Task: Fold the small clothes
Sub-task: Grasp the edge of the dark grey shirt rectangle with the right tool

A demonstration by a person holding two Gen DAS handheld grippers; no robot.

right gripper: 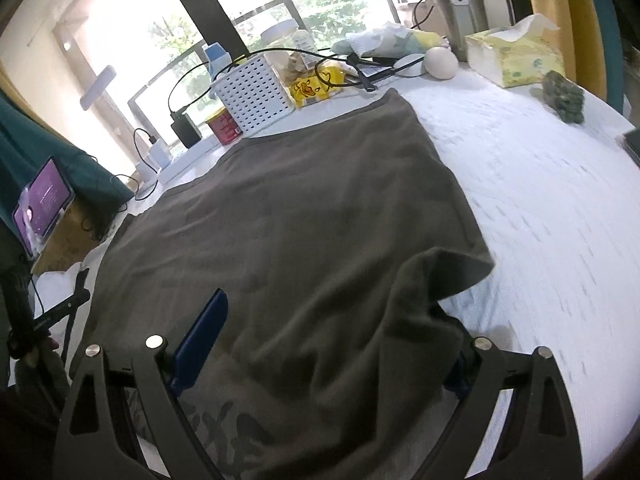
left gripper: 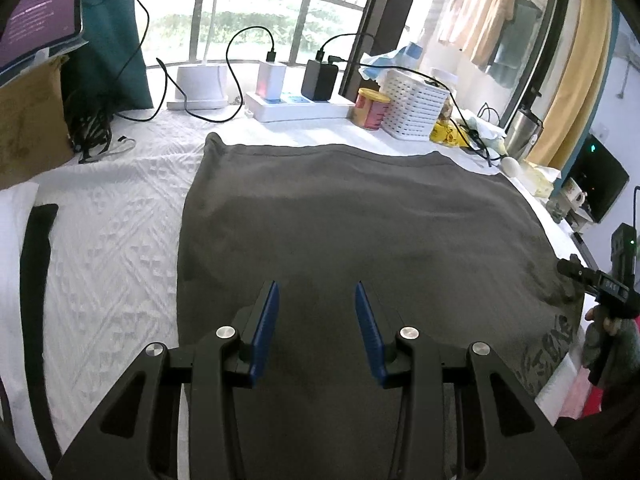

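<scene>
1. We find the white textured cover [left gripper: 112,240] bearing a grey-brown garment [left gripper: 360,240], which lies flat ahead of and beneath both sets of fingers.
2. The garment's near end is cut off below both views; a pale print on it is only partly legible.
3. Its long axis runs away from the fingers, its hemmed far edge toward the white basket [right gripper: 256,96] and the window.
4. One near corner is folded over, its lighter underside showing, ahead of the right gripper's [right gripper: 320,344] outer finger.
5. That finger's pad is largely hidden by cloth; the jaws stand wide, cloth between them, no clamping visible.
6. The left gripper [left gripper: 316,304] hovers with fingers apart, nothing gripped.
</scene>
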